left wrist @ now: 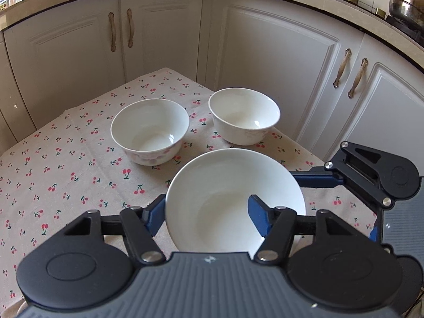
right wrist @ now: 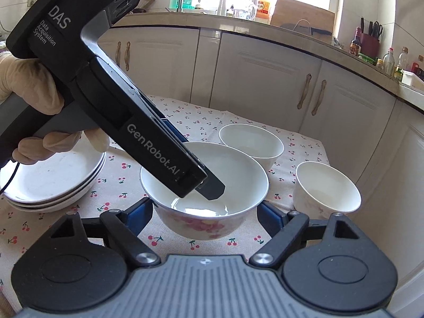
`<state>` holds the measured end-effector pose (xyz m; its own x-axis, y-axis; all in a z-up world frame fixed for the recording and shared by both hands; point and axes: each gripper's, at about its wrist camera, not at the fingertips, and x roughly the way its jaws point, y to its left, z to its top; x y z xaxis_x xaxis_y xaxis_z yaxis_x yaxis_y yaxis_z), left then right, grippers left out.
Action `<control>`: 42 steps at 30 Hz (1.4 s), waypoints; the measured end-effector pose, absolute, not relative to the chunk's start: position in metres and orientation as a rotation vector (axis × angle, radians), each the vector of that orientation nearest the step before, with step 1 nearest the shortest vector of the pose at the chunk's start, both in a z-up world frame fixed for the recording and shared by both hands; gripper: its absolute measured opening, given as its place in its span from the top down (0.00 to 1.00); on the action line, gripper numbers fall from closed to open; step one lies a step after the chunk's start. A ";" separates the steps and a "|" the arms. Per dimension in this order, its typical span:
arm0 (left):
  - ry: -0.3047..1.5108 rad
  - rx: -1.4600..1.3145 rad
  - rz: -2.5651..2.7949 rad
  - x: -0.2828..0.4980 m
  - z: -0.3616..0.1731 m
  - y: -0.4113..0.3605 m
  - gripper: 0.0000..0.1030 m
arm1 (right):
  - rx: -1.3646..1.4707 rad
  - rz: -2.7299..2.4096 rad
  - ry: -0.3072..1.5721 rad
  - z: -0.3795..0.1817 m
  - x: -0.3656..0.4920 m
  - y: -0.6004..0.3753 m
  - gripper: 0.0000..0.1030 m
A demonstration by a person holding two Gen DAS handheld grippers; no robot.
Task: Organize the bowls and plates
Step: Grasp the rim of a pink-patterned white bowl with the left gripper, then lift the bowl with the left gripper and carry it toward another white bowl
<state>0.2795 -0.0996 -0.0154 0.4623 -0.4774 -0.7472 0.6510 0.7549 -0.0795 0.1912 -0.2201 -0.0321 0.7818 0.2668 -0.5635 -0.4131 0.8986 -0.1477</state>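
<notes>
left hand-held gripper (left wrist: 206,212) straddles empty bowl's (left wrist: 225,182) rim.

Left gripper (left wrist: 206,212): tilted steeply downward, jaws spread, one blue finger outside the near bowl's (left wrist: 233,198) wall, the other inside it; whether the pads press the wall cannot be told. A gloved hand (right wrist: 39,111) wraps its grip. Right gripper (right wrist: 205,213): jaws wide apart, fingers flanking the same bowl low at its sides, not touching.
</notes>
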 end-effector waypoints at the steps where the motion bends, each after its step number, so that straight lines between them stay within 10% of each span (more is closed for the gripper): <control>1: 0.837 0.228 -0.704 0.276 -0.014 -0.100 0.37 | -0.274 0.374 0.562 -0.030 0.187 -0.221 0.14; 42: 0.895 0.218 -0.746 0.204 -0.041 -0.109 0.37 | -0.268 0.431 0.668 -0.049 0.121 -0.239 0.14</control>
<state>0.2037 -0.1086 -0.0413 0.3967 -0.4968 -0.7719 0.6699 0.7316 -0.1266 0.1210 -0.2390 -0.0491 0.7023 0.2981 -0.6465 -0.4667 0.8785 -0.1019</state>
